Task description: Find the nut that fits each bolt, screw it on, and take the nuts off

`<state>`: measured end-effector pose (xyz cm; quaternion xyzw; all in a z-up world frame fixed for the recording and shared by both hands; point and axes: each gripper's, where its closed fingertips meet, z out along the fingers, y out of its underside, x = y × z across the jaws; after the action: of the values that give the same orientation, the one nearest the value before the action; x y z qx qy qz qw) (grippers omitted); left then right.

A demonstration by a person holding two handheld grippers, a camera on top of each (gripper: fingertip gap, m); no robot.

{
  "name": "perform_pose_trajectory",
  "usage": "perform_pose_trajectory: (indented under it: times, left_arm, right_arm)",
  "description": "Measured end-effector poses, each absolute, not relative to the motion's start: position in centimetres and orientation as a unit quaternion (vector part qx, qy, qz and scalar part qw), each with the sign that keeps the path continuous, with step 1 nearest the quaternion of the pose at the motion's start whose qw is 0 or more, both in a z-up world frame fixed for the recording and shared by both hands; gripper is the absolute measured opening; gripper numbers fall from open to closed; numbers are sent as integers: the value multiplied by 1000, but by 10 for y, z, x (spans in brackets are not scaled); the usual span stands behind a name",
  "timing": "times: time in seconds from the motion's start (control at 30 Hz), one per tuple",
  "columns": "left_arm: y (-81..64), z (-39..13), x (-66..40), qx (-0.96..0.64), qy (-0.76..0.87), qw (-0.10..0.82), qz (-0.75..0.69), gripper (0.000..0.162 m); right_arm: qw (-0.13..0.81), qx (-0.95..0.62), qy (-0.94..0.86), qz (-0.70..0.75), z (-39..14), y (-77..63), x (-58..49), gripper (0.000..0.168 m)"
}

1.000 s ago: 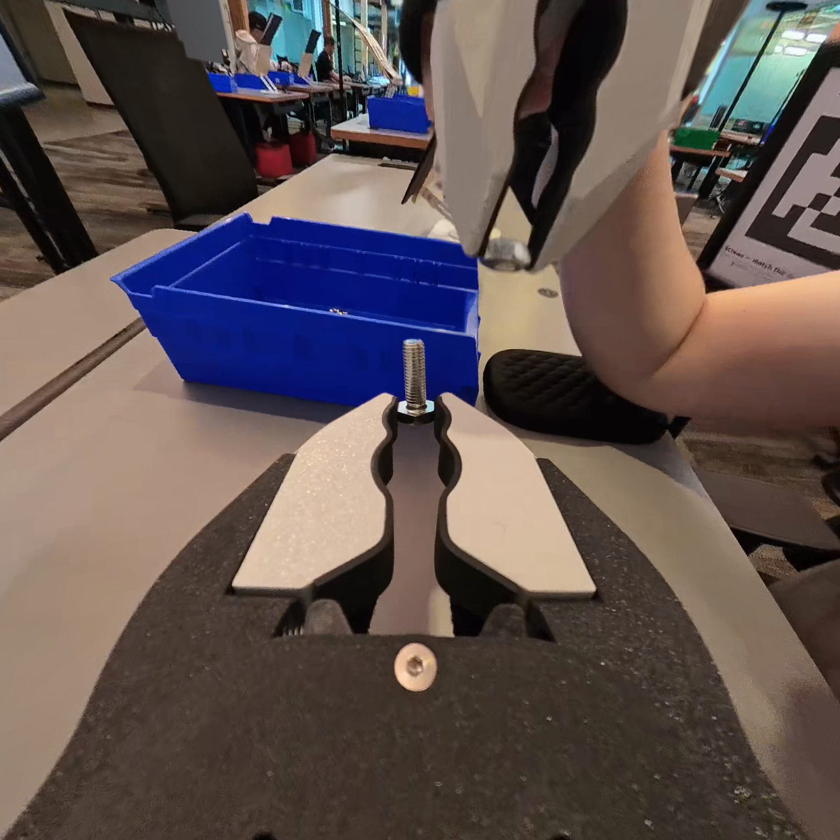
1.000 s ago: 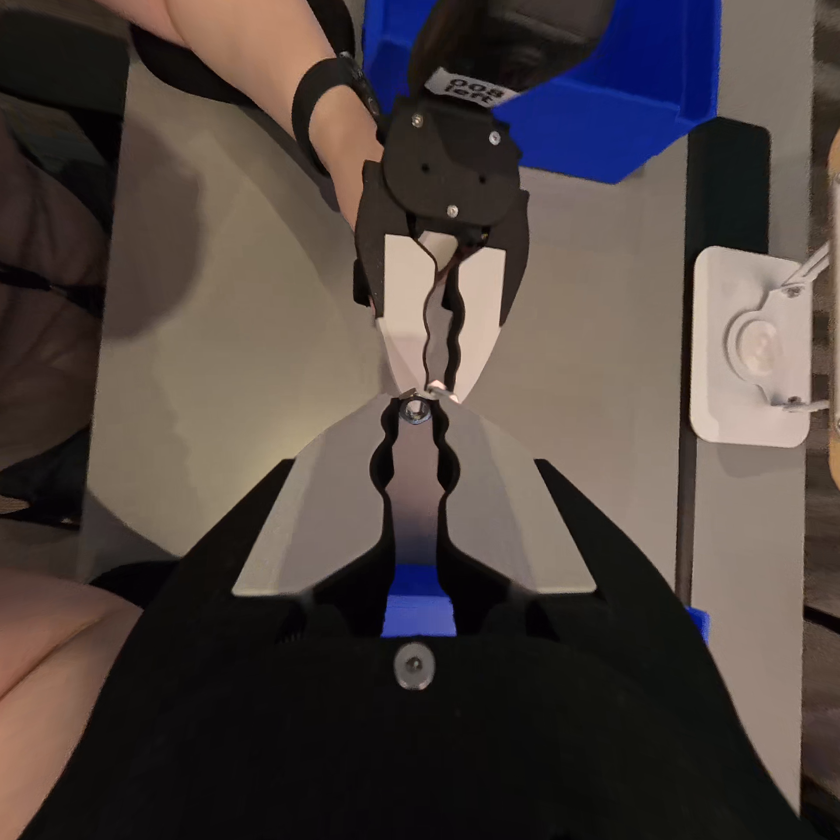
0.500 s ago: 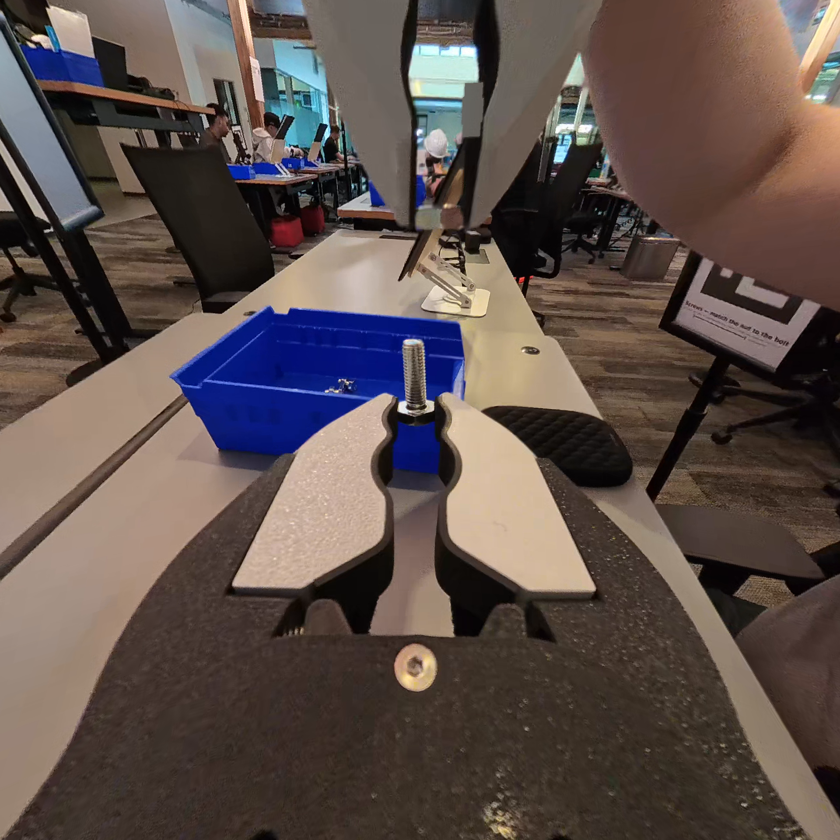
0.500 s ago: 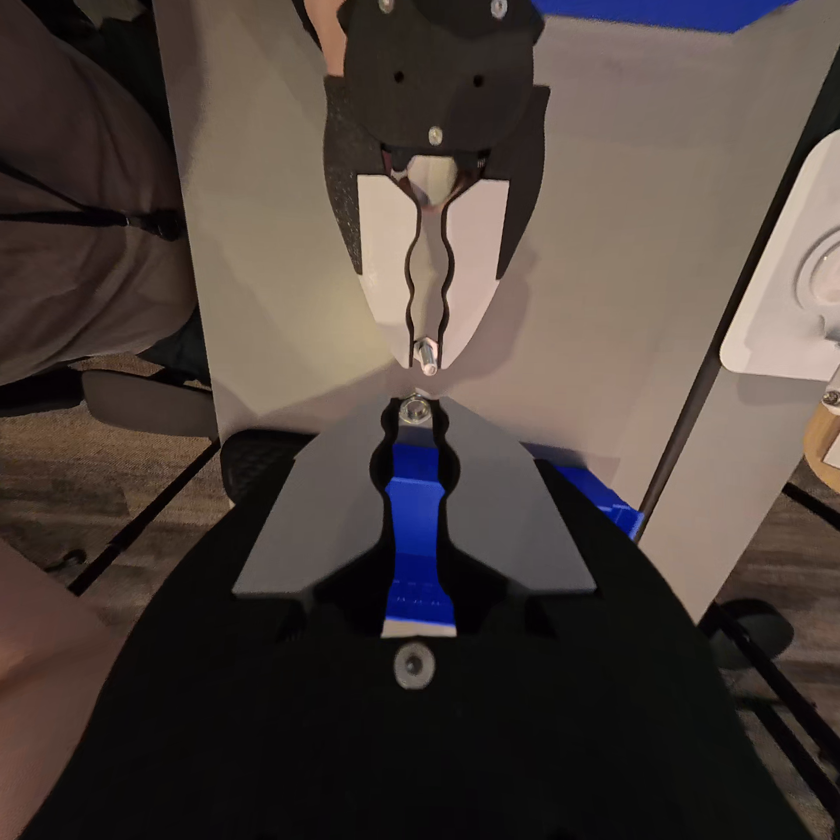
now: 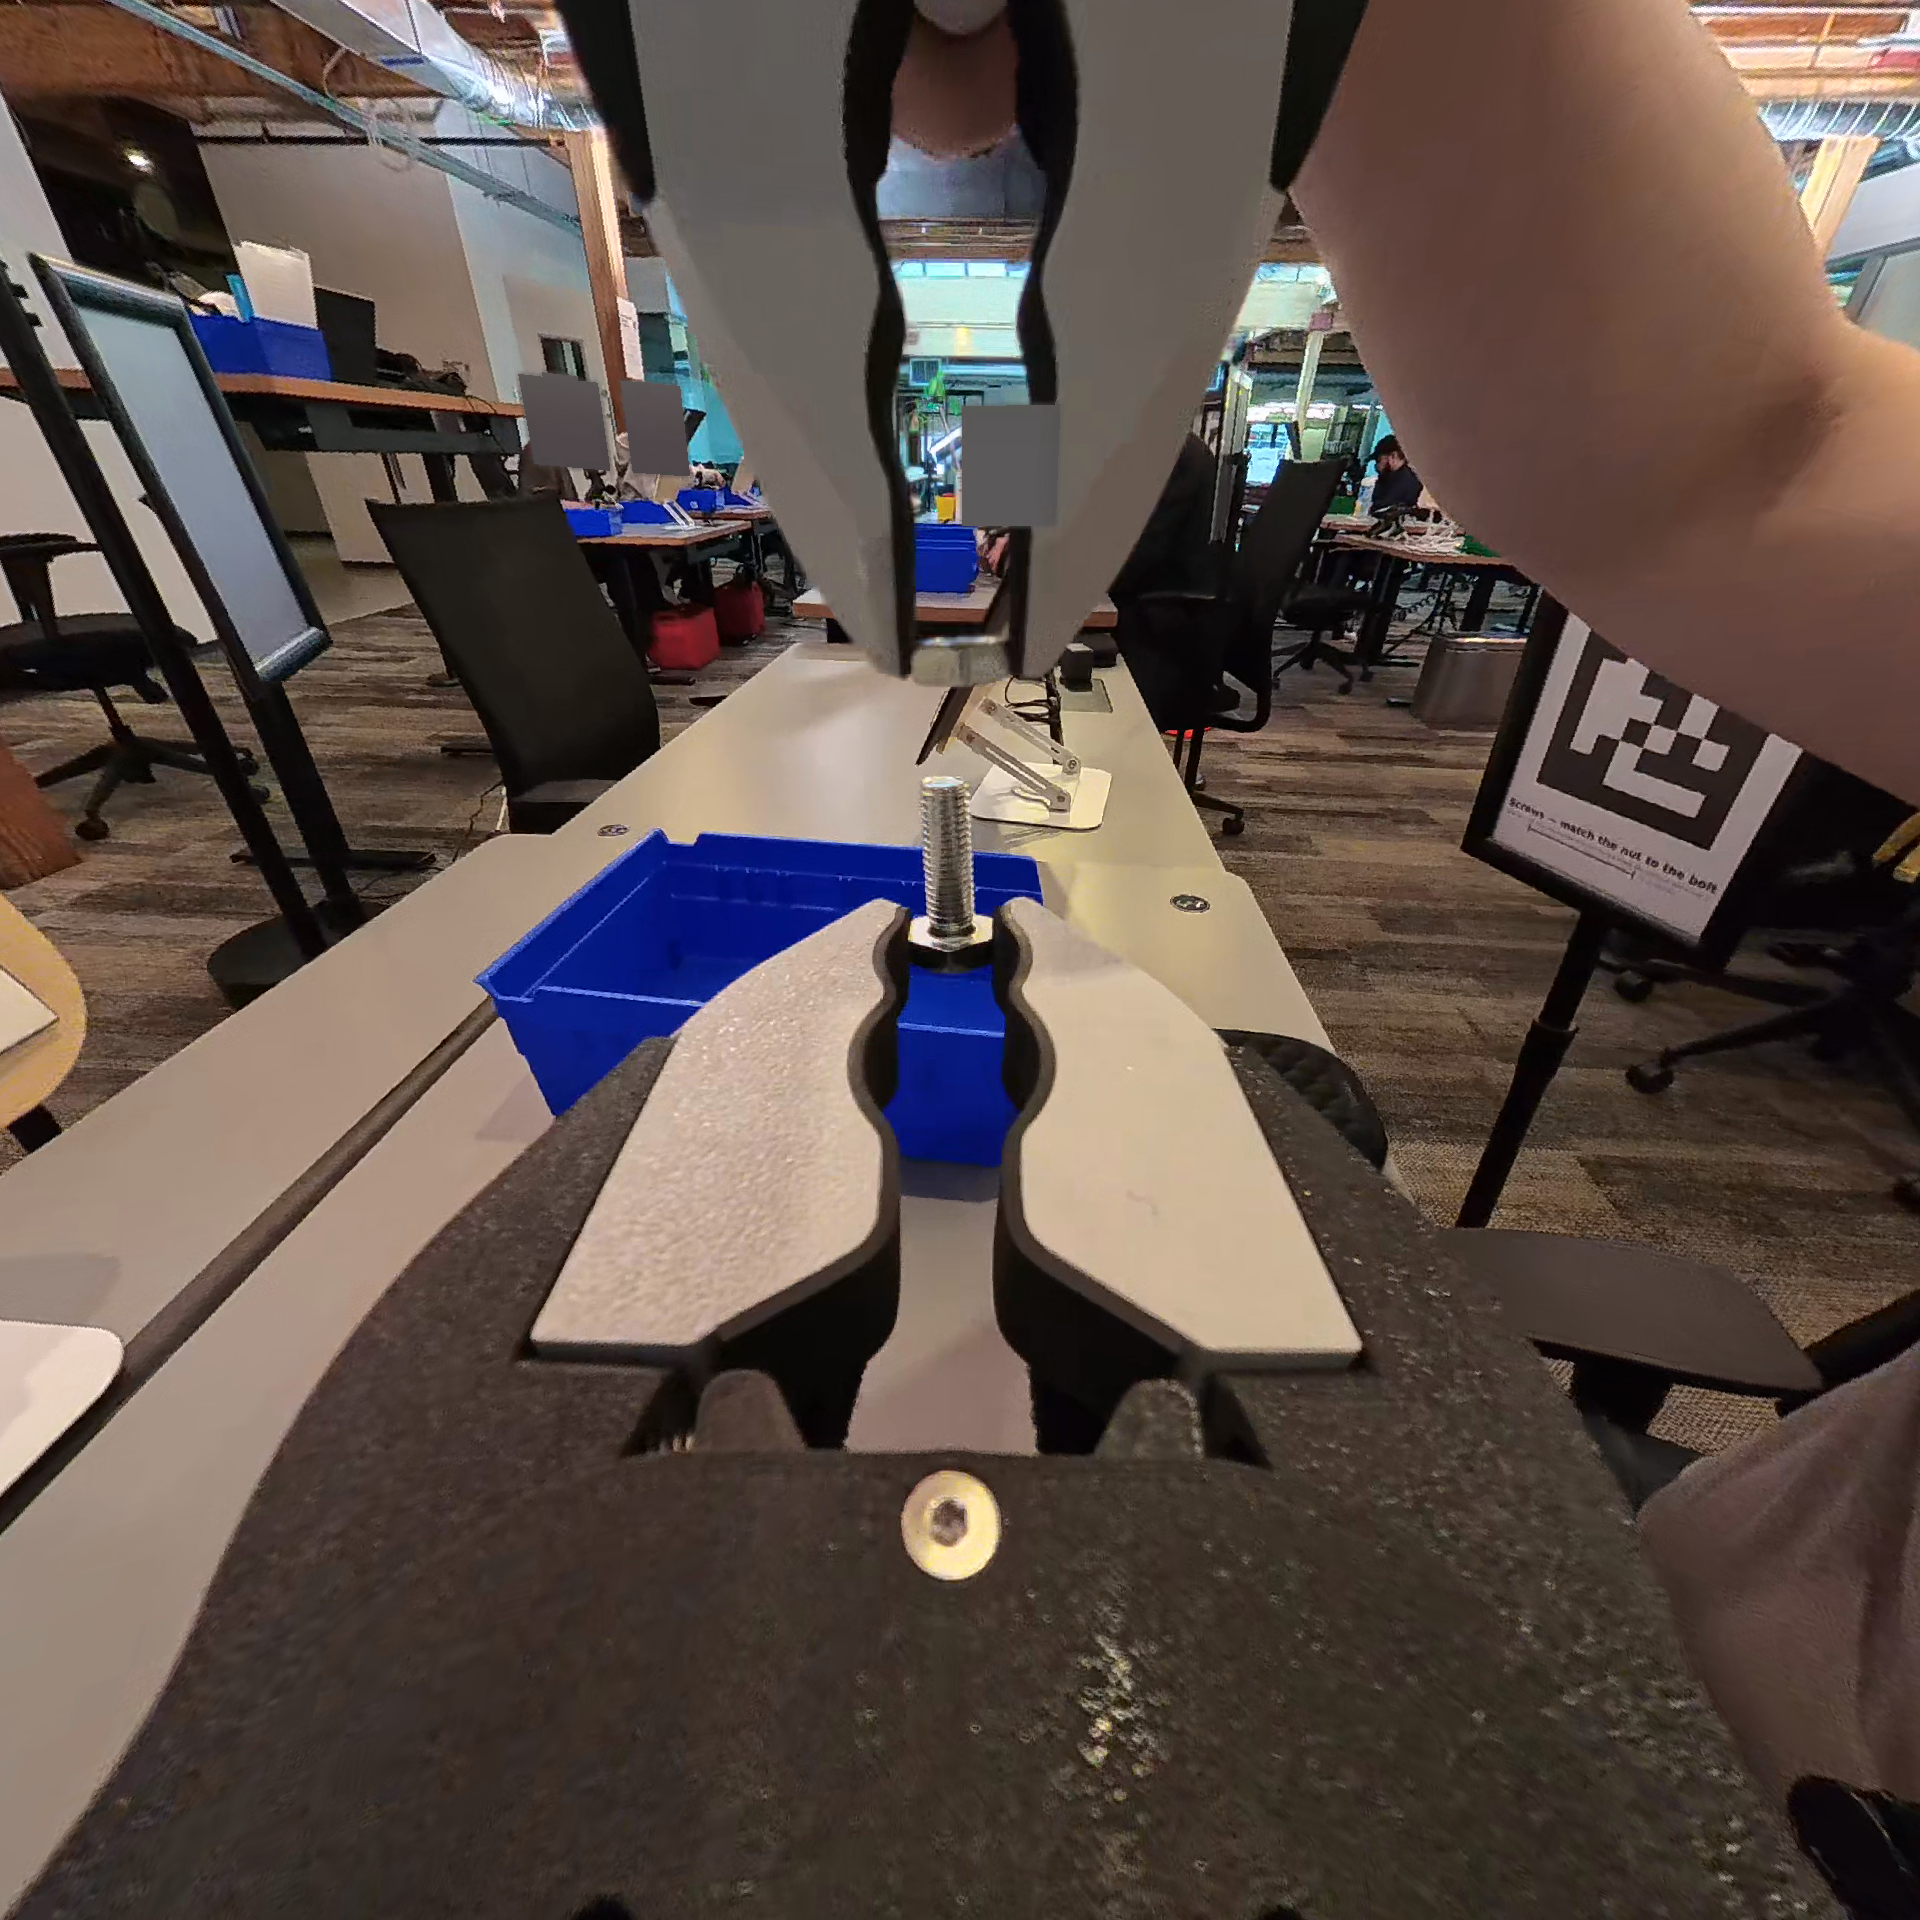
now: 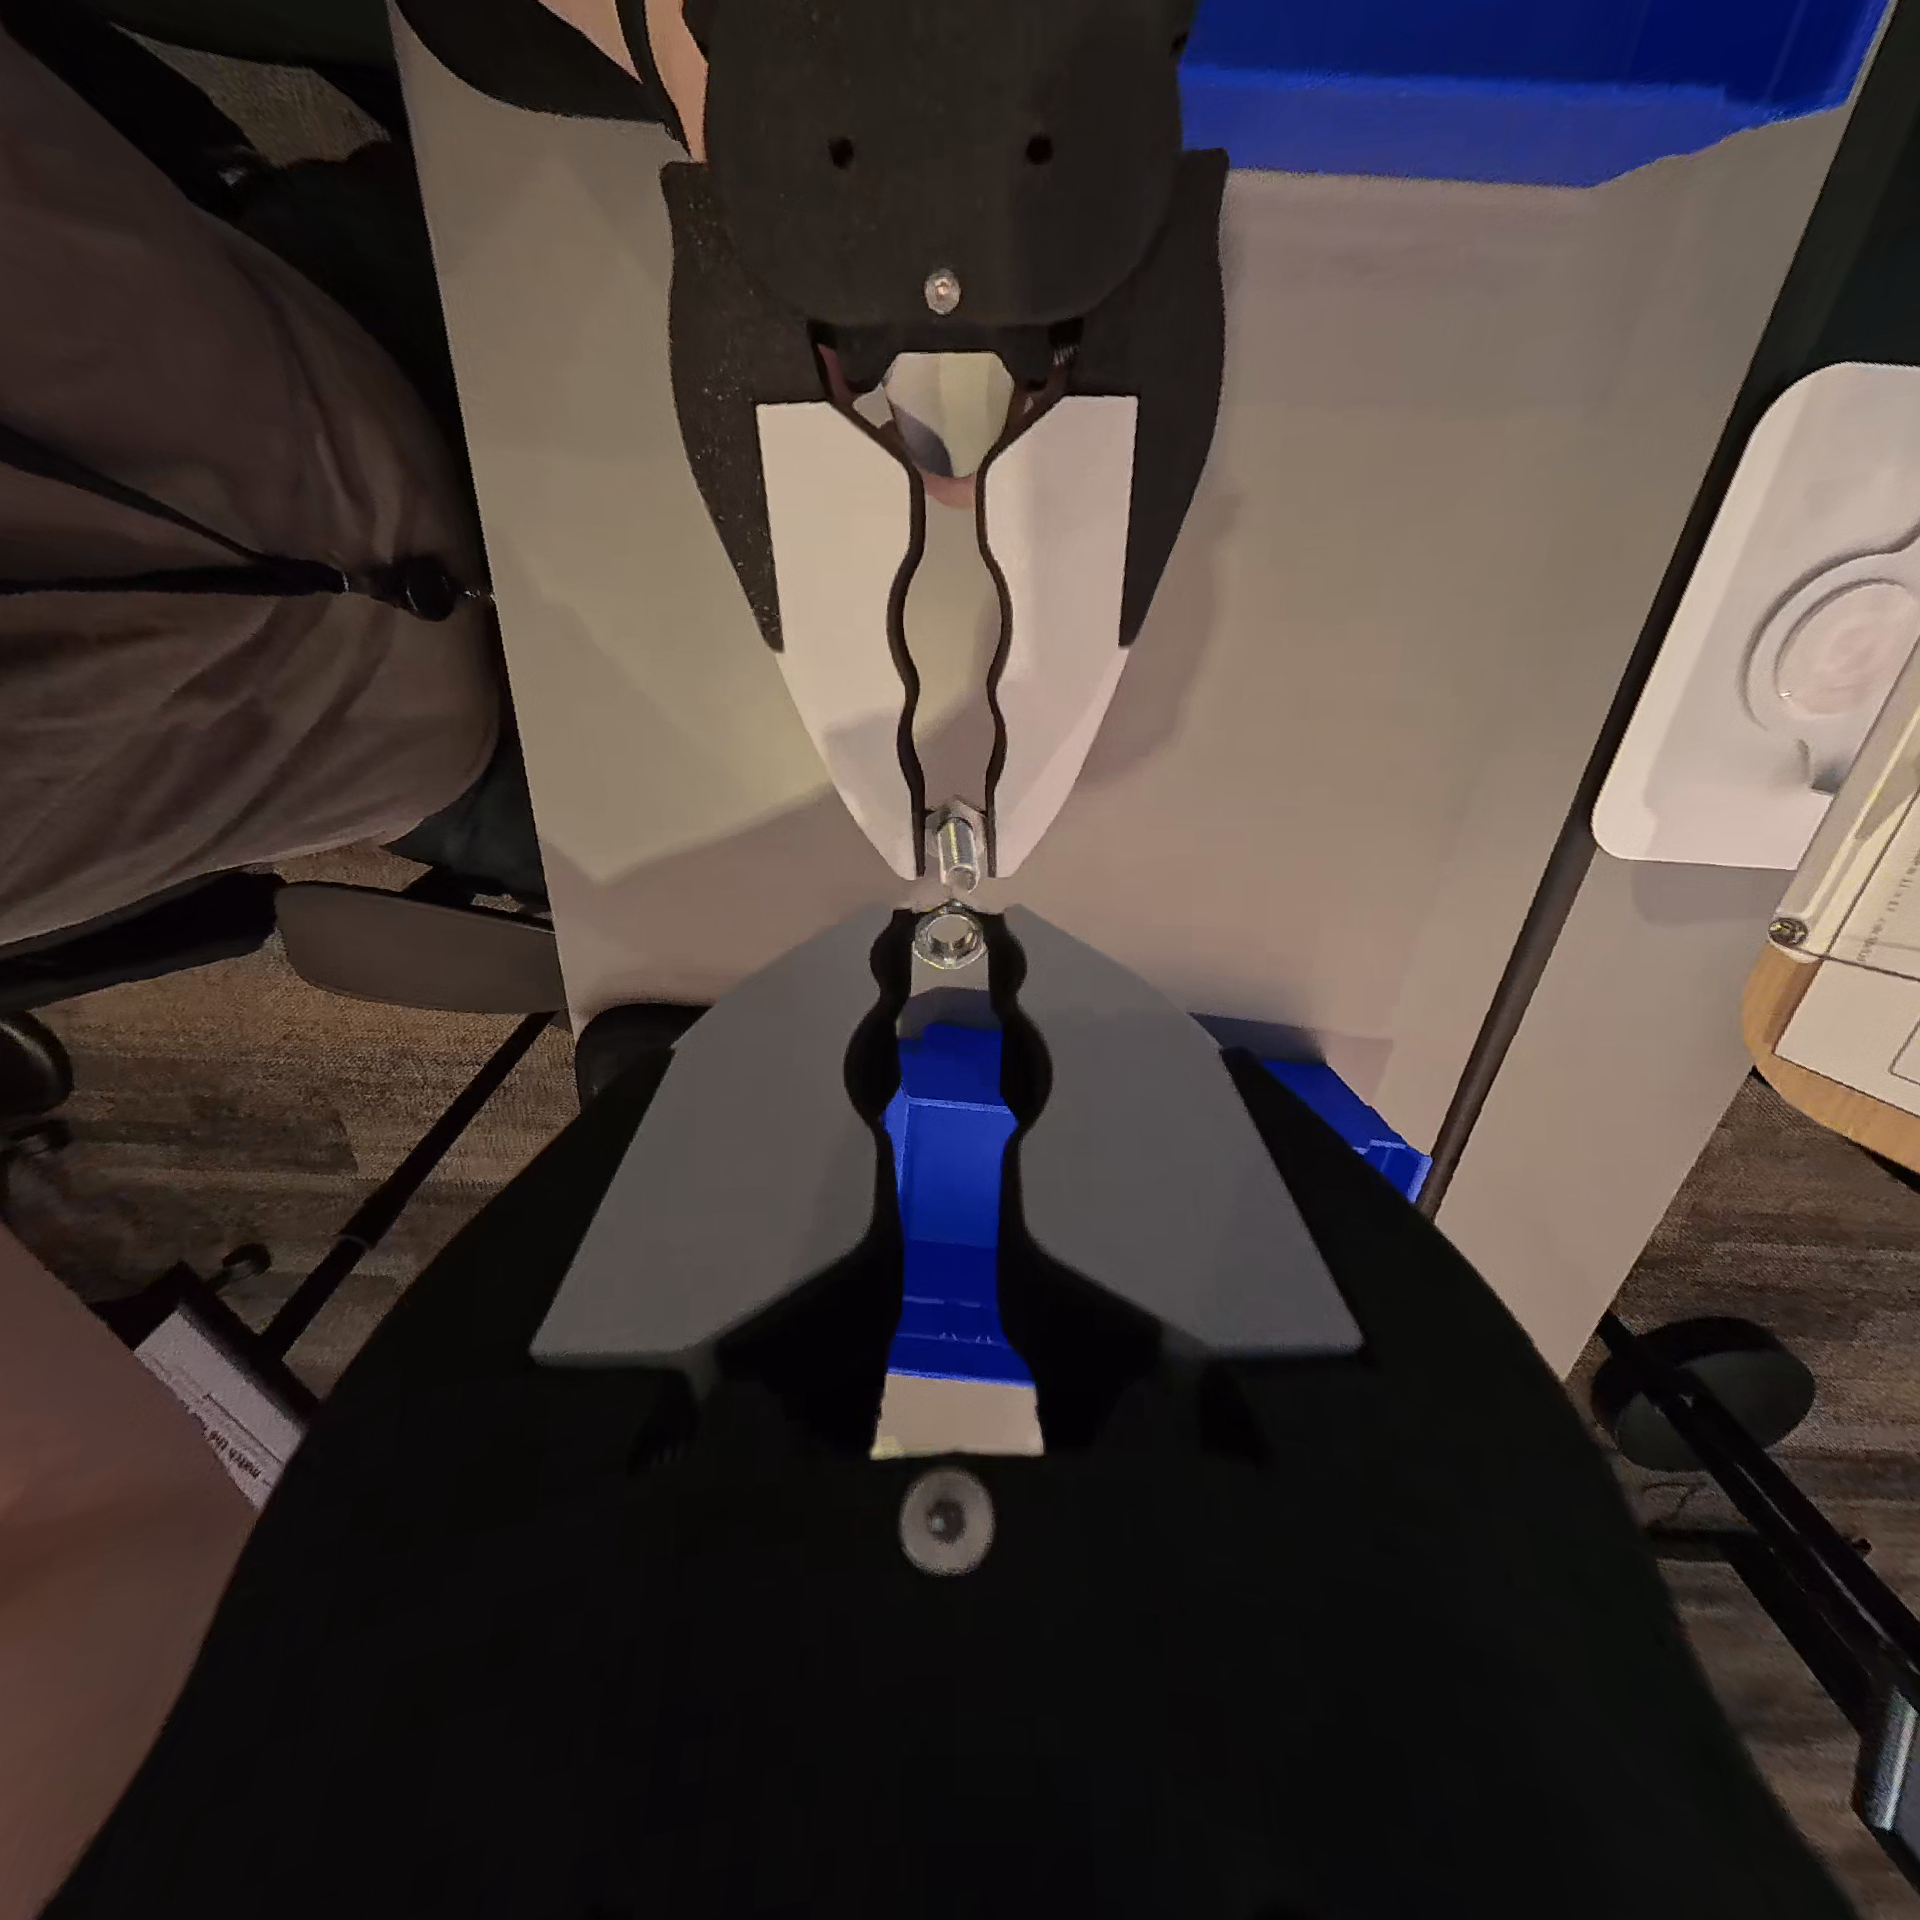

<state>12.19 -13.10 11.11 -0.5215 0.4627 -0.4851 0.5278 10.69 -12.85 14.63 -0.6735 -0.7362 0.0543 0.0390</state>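
Observation:
My left gripper [image 5: 948, 940] is shut on the head of a silver bolt [image 5: 945, 868] and holds it upright with the threaded shank pointing up. My right gripper [image 5: 961, 660] hangs straight above it, pointing down, shut on a silver hex nut [image 5: 961, 658]. A short gap separates the nut from the bolt tip. In the right wrist view the nut [image 6: 948, 940] sits between my right gripper's fingertips [image 6: 948, 935], just short of the bolt [image 6: 956, 847] held by the left gripper [image 6: 954, 847].
A blue bin [image 5: 727, 951] stands on the grey table [image 5: 312, 1091] behind the bolt; a second blue bin [image 6: 1320, 1101] shows under my right gripper. A black pad [image 5: 1320, 1091] lies right of the bin. A white stand [image 5: 1039, 790] and a sign on a post [image 5: 1631, 790] are near. My hands' fingertips stand some 4 cm from each other.
Both grippers have risen above the table, and the left view has tilted up toward the room. The right gripper turned to point straight down, and the nut now hangs centred close over the bolt tip.

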Motion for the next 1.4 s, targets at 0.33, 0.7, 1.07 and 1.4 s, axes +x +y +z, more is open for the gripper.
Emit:
perform_pose_trajectory:
  times: [0.33,0.7,1.07,1.4]
  left_arm:
    - [-132,122,111,-521,465,532,-479,15]
    - [-132,125,111,-515,462,543,-475,14]
    - [-136,130,109,-499,461,558,-476,14]
    - [-124,129,104,-527,446,577,-436,14]
  right_arm:
    - [22,-667,-744,23,143,-126,96,15]
    - [20,-656,-754,6,145,-129,93,15]
    - [24,-650,-759,26,149,-134,89,15]
    - [25,-724,-689,34,148,-123,85,15]
